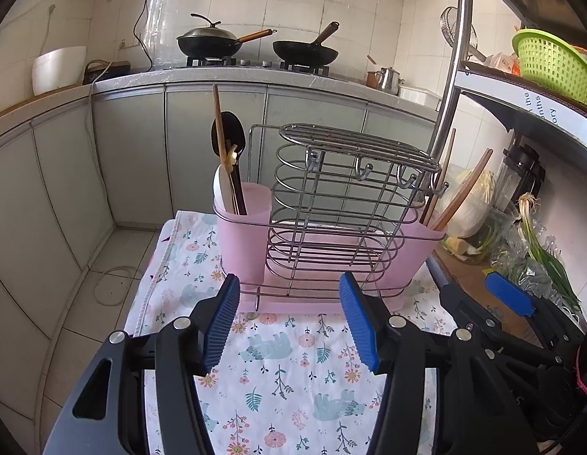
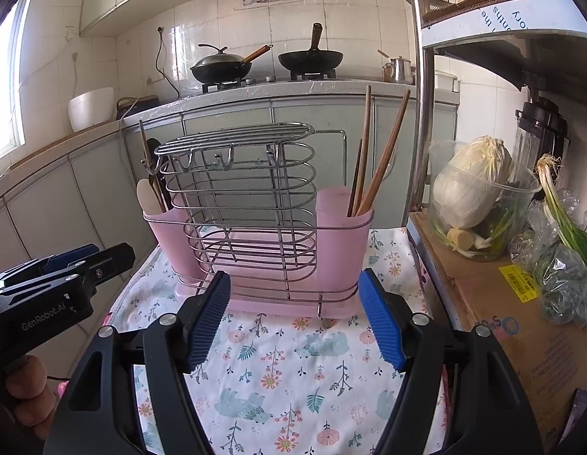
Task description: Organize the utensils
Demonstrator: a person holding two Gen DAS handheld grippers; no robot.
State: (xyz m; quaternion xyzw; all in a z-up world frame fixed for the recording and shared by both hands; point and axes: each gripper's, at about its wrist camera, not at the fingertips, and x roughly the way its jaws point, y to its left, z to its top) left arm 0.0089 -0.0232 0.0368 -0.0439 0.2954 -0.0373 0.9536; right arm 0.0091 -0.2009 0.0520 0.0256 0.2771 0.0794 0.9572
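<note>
Utensils: all standing upright in the pink holder [image 1: 323, 250], none lying on the floral cloth [image 1: 278, 375] in front of it.
Landmark: the wire rack [image 1: 342, 204], seated in the middle of the pink holder.
Left of the rack: pink cup holding a black spoon [image 1: 228, 132], a white spoon [image 1: 221, 189] and thin wooden sticks, probably chopsticks [image 1: 218, 121].
Right of the rack: second pink cup holding brown chopsticks [image 2: 384, 155], leaning outward, away from the rack.
Rack itself: bare, nothing on its hooks or inside its wires.
Left gripper [image 1: 293, 322]: jaws apart, nothing between the blue pads, low above the cloth, just in front of the rack.
Right gripper [image 2: 293, 318]: jaws apart as well, holding nothing, also in front of the rack, beside the left one.
Done, as judged: every visible utensil already sits in a cup.
Left, as judged: perhaps sorting by kind, since chopsticks appear on both sides of the rack; cannot tell if this is wanted.
Outside the holder: no loose utensil visible near the rack in either view.
Right of the holder, apart: cabbage [image 2: 471, 178] in a clear tub and green onions [image 2: 566, 212], not part of the task.
</note>
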